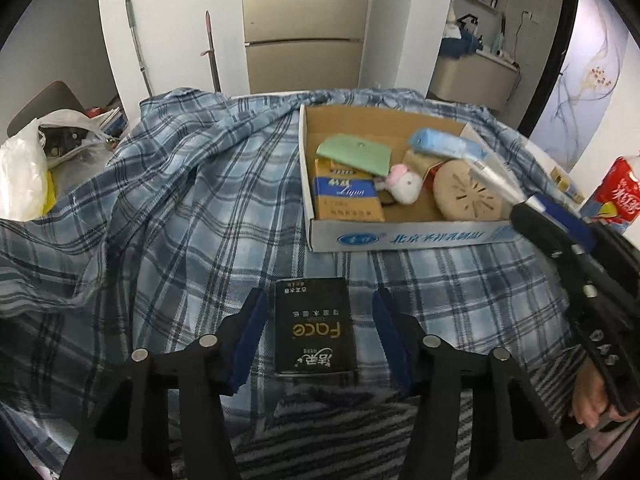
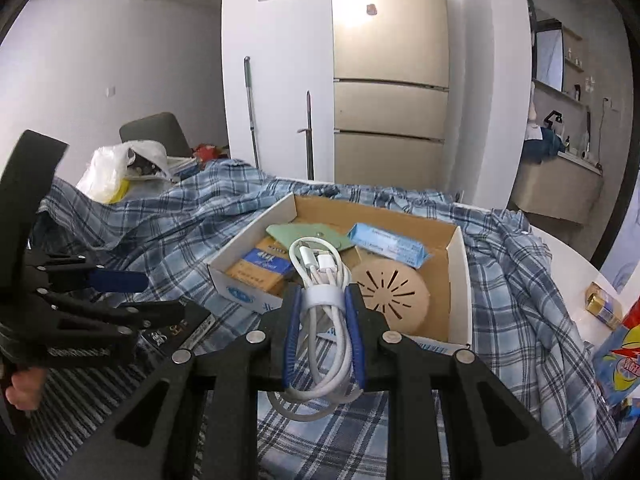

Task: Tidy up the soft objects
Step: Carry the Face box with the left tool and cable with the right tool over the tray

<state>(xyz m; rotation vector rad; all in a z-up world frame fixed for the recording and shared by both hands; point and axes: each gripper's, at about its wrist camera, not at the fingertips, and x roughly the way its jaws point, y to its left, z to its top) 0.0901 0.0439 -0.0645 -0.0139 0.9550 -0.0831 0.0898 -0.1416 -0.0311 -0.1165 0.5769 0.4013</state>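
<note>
Left hand-held gripper (image 1: 318, 322) sits partly open over a black pack (image 1: 315, 326) lying flat on the plaid cloth (image 1: 180, 208). The pack is right between the blue pads (image 1: 250, 334), with a gap showing on both sides, so the pads aren't pressing on it. It's straddling, not gripping.

Right hand-held gripper (image 2: 323, 322) is clamped narrow on a coiled white cable (image 2: 320, 280). The pads squeeze the bundle right at its white strap, plugs sticking out past the tips, loops hanging out the back under the jaws. In the left view, that gripper comes in from the right with the cable poking over the box's (image 1: 400, 236) near right corner.

The cardboard box sits on the cloth just beyond the black pack. Inside: a green pouch (image 1: 354, 152) at the back left, an orange-and-blue carton (image 1: 346, 196) under it, a small white-pink plush (image 1: 404, 184) in the middle, a round tan vented disc (image 1: 466, 196) on the right, and a light blue pack (image 1: 444, 142) at the back right.

A red-and-blue bag (image 2: 620, 352) lies off to the right on the white bench (image 2: 568, 256). A hand (image 1: 596, 396) shows at the lower right edge of the left view.
</note>
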